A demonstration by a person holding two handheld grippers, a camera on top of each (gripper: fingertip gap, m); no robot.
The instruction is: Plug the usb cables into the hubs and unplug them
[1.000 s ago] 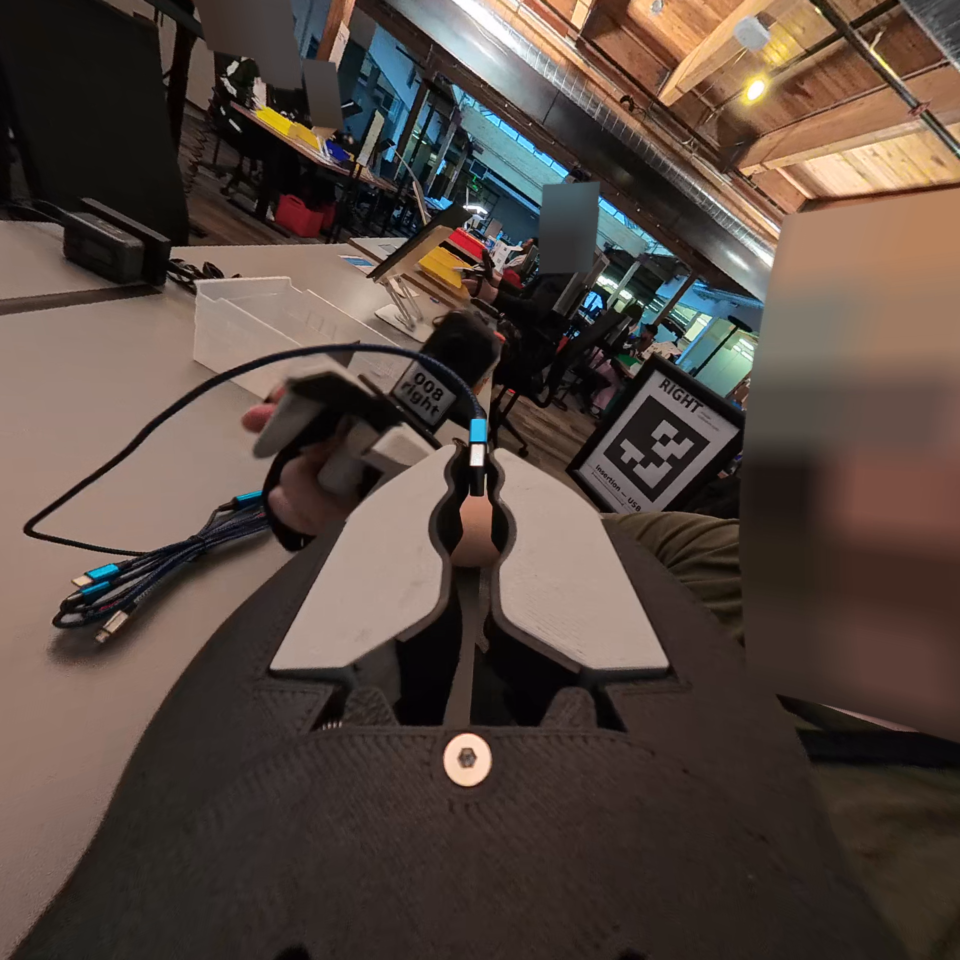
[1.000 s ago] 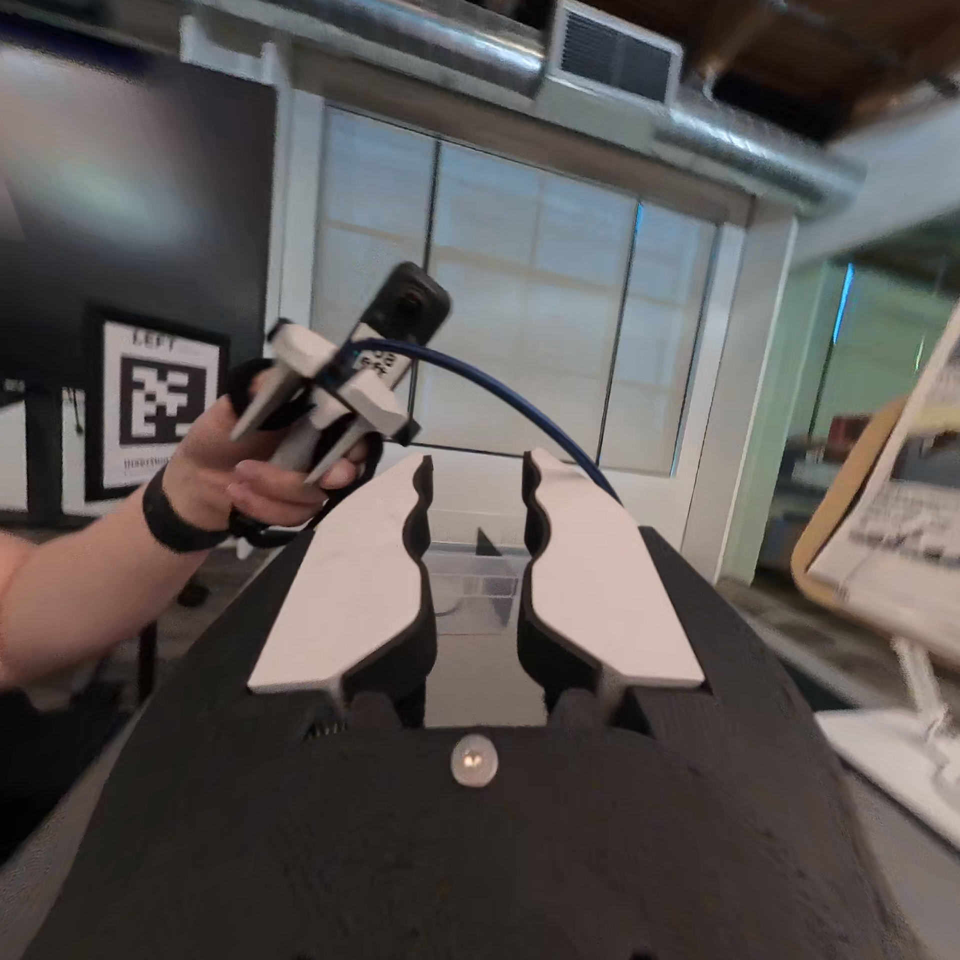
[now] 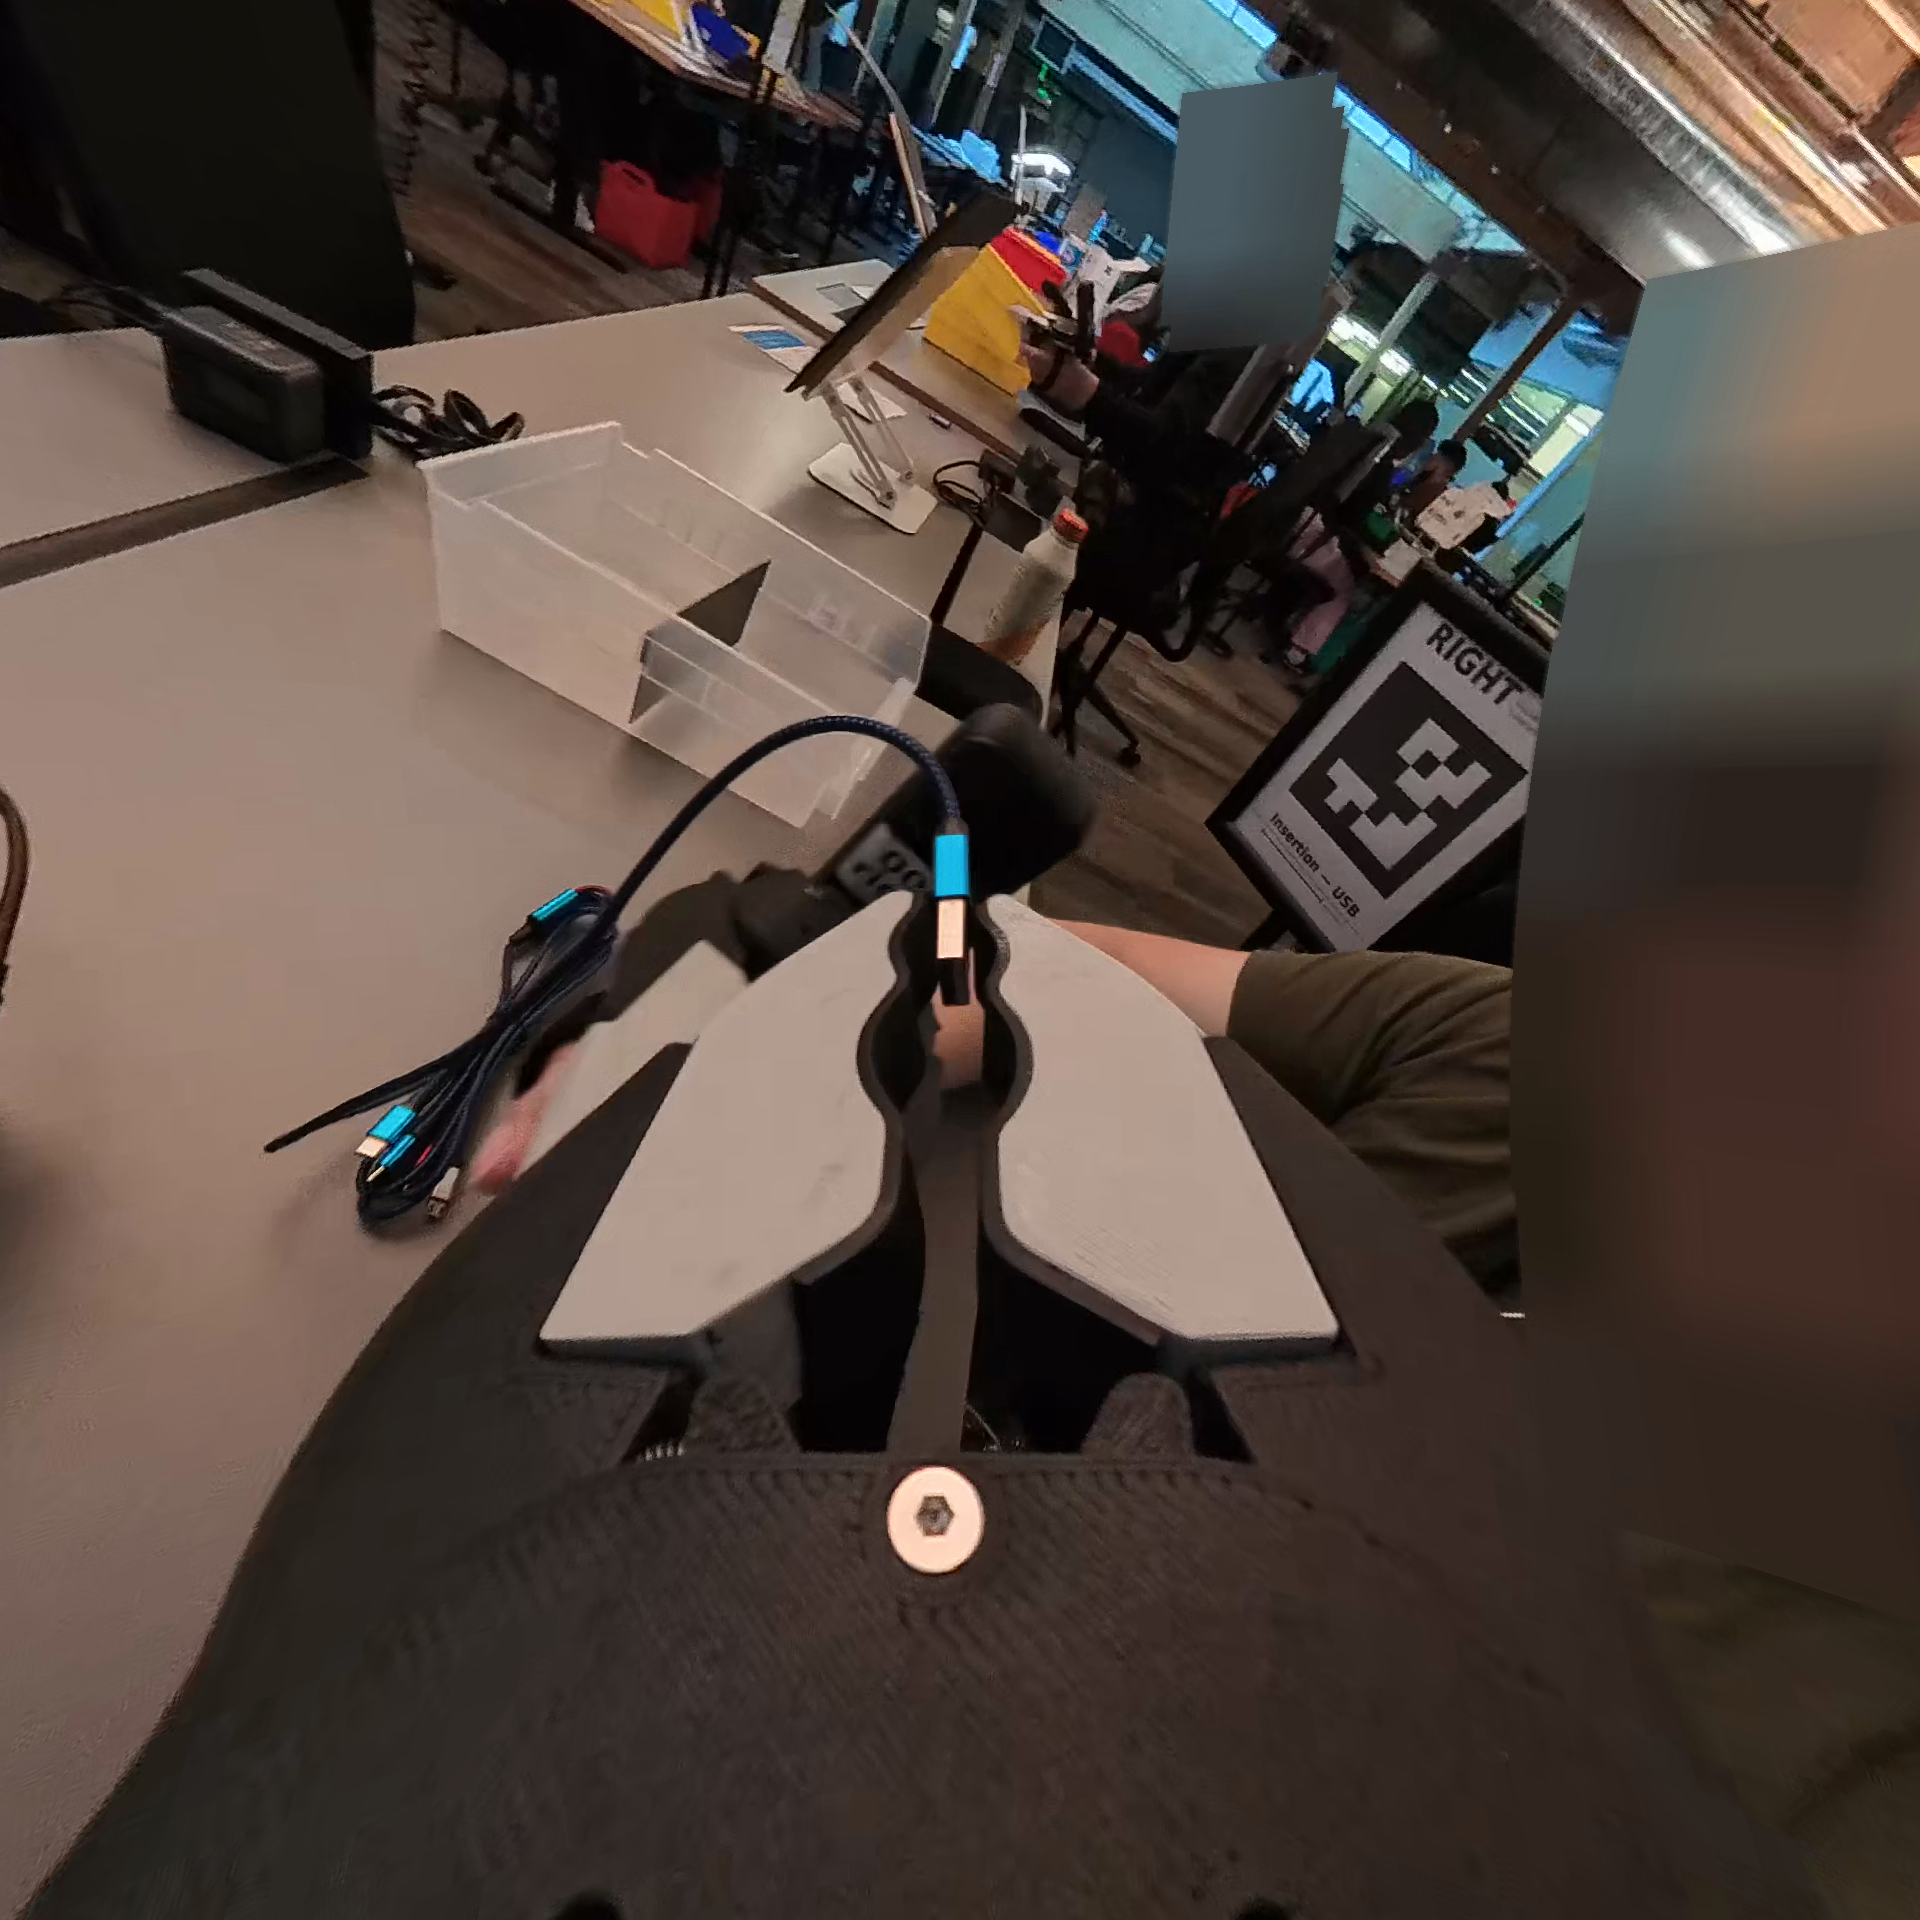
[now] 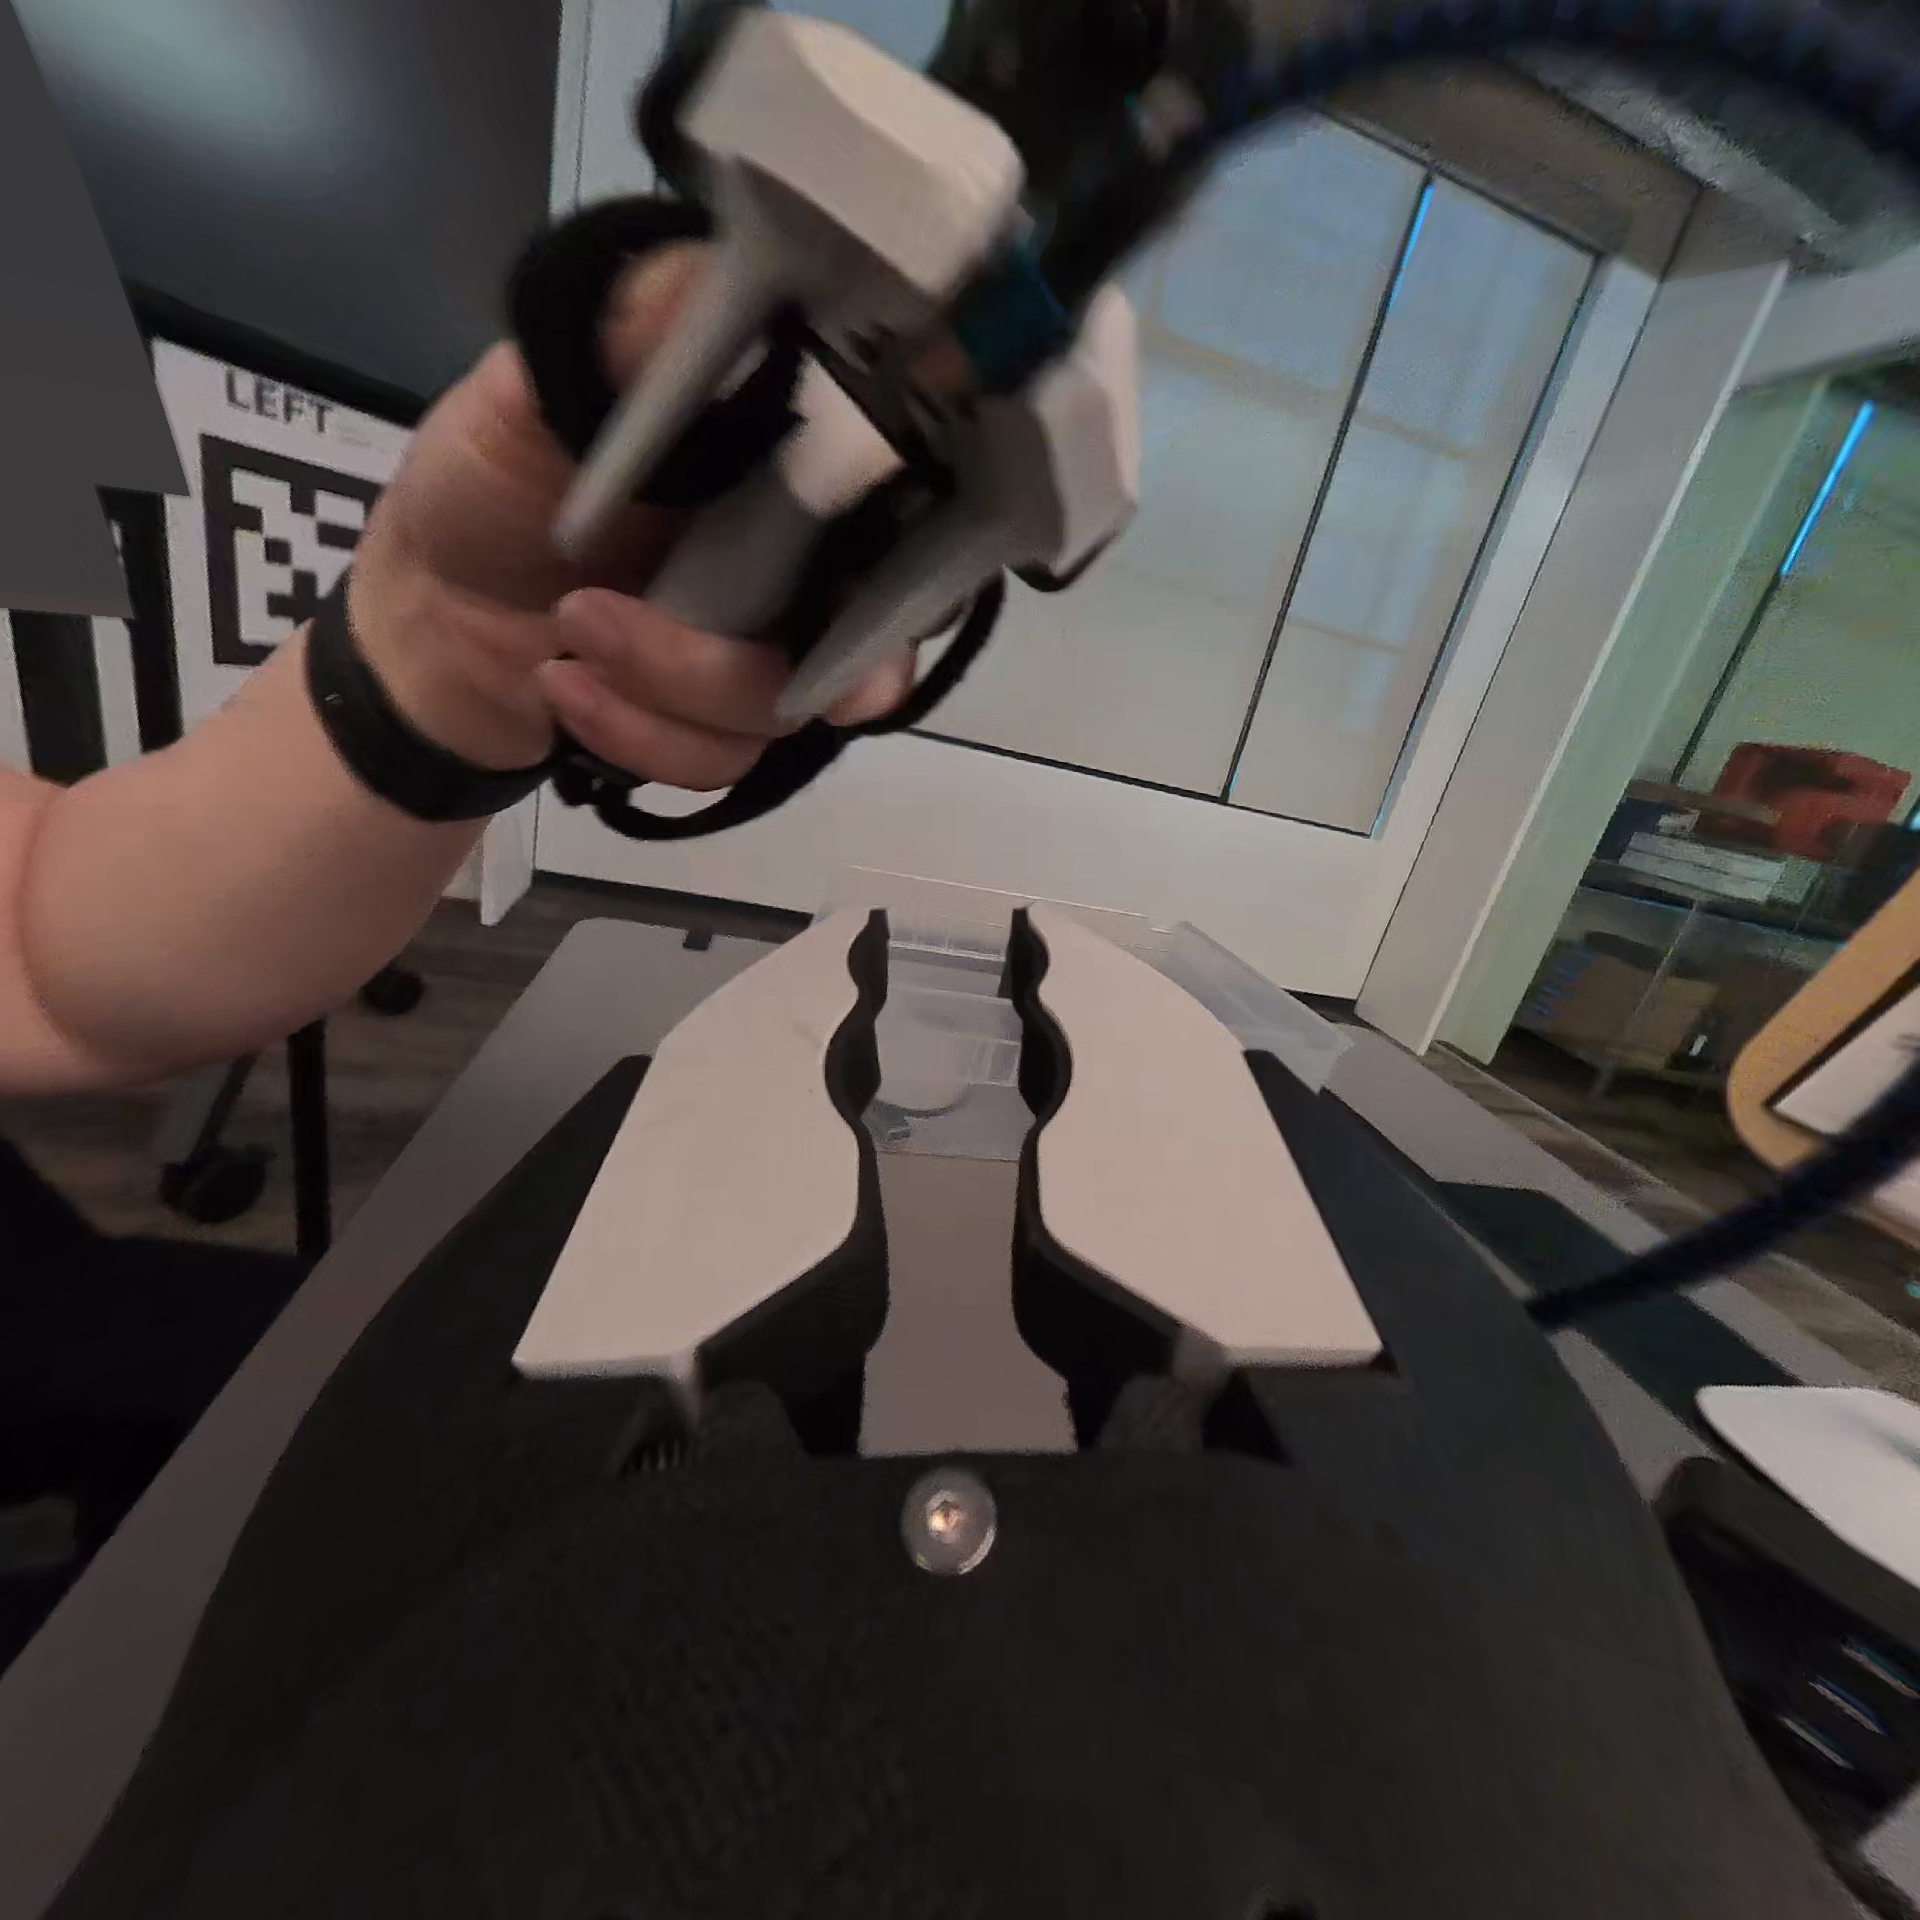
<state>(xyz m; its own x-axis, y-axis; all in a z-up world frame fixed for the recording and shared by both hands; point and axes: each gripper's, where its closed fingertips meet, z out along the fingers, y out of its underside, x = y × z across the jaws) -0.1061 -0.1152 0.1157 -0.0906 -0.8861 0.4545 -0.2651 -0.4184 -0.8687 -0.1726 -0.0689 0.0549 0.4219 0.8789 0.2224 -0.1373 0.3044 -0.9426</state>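
My left gripper point(image 3: 948, 940) is shut on a USB-A plug point(image 3: 951, 883) with a blue shell, held above the grey table point(image 3: 260, 831). Its dark blue braided cable point(image 3: 748, 769) arcs left and down to a bundle of cable ends point(image 3: 436, 1101) on the table. My right gripper point(image 4: 948, 935) is open and empty, low over the table. In the right wrist view the left gripper point(image 4: 935, 364) is blurred, up and to the left, with the plug point(image 4: 1013, 322) in it, and the cable point(image 4: 1766, 1195) runs down the right side. A black device with blue slots point(image 4: 1829, 1714) lies at the lower right edge.
A clear plastic tray point(image 3: 665, 592) stands on the table beyond both grippers. A black box point(image 3: 260, 374) sits at the far left, a laptop stand point(image 3: 883, 343) farther back. A framed marker sign point(image 3: 1392, 790) stands to the right. A bottle point(image 3: 1029, 582) is off the table's edge. My right fingertips sit around 9 cm from my left ones.
The left gripper has tilted down toward the table, still holding the plug. The right gripper has come closer and passed under it; it stays open. The cable loop is shorter.
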